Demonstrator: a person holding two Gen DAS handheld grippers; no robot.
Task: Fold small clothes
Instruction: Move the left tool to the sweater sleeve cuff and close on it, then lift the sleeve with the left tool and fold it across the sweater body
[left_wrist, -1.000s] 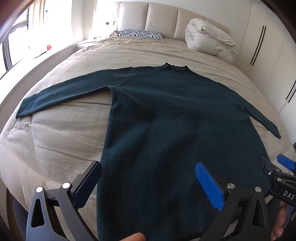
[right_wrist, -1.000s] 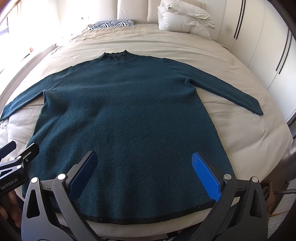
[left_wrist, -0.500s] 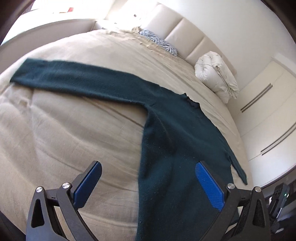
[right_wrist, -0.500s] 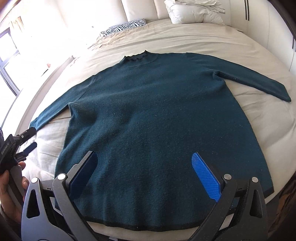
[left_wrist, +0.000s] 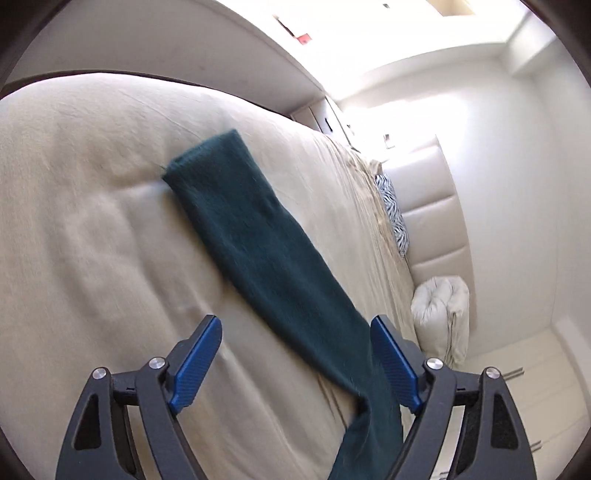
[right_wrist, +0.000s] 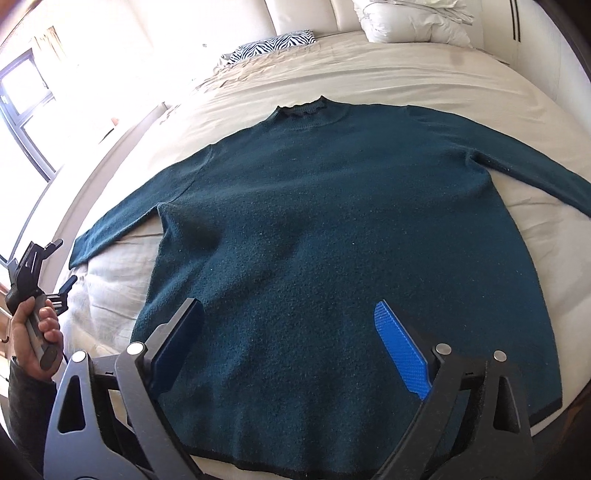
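A dark teal sweater (right_wrist: 332, 229) lies flat on the beige bed (right_wrist: 443, 74), front up, both sleeves spread out. My right gripper (right_wrist: 291, 350) is open and empty, above the sweater's lower body near the hem. My left gripper (left_wrist: 295, 358) is open and empty, hovering over the sweater's left sleeve (left_wrist: 251, 236), which runs away to its cuff (left_wrist: 199, 155). In the right wrist view the left gripper (right_wrist: 55, 266) shows at the bed's left edge, held in a hand, just short of the sleeve cuff (right_wrist: 85, 247).
A zebra-print pillow (right_wrist: 277, 42) and a folded white duvet (right_wrist: 410, 18) lie at the headboard. A window (right_wrist: 22, 110) and a ledge run along the bed's left side. White wardrobes (left_wrist: 524, 376) stand at the right.
My left gripper has swung left and rolled, from over the sweater's body to over the left sleeve. My right gripper has drifted slightly left and closer over the body. Both stay open.
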